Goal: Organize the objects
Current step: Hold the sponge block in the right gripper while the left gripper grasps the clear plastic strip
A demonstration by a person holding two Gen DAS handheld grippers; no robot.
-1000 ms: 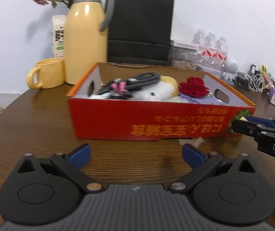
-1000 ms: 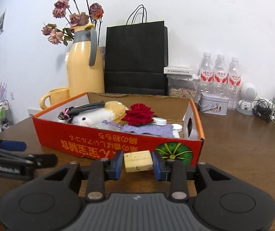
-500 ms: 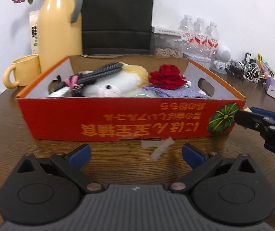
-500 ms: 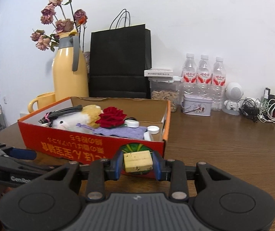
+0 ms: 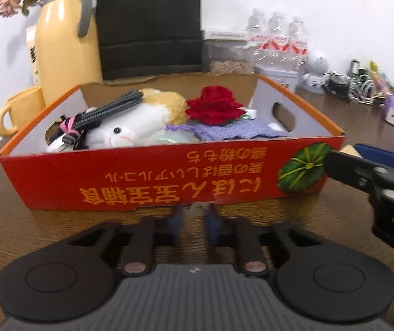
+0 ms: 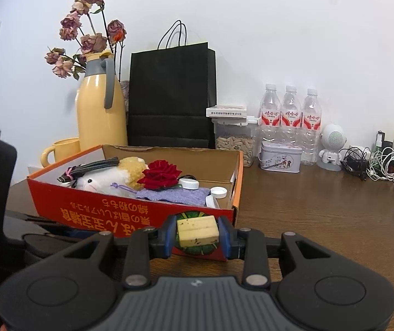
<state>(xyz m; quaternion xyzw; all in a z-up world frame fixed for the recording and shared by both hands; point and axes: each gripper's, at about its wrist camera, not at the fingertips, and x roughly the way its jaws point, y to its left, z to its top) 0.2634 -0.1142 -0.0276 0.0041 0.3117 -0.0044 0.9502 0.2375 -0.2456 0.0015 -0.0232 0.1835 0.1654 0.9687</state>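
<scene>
A red cardboard box (image 5: 147,184) (image 6: 92,207) holds a white and tan plush toy (image 5: 131,127), a red rose (image 5: 216,106), a purple knitted pouch (image 5: 232,131) and a black braided cable (image 5: 108,110). In the left wrist view my left gripper (image 5: 194,220) sits low before the box's front wall, shut on a small white strip (image 5: 197,209) on the table. My right gripper (image 6: 197,233) is shut on a pale yellow block (image 6: 197,231) at the box's near right corner. It also shows at the right edge of the left wrist view, as the right gripper (image 5: 362,171).
Behind the box stand a yellow thermos (image 6: 100,110) with dried flowers, a yellow mug (image 6: 62,150), a black paper bag (image 6: 172,93), a seed jar, a tin (image 6: 279,160) and three water bottles (image 6: 289,121). Tangled cables (image 6: 373,165) lie at the back right of the wooden table (image 6: 321,215).
My left gripper moved toward the box and its fingers swung from wide open to shut around the white strip. The right gripper keeps its hold on the yellow block and shifted slightly.
</scene>
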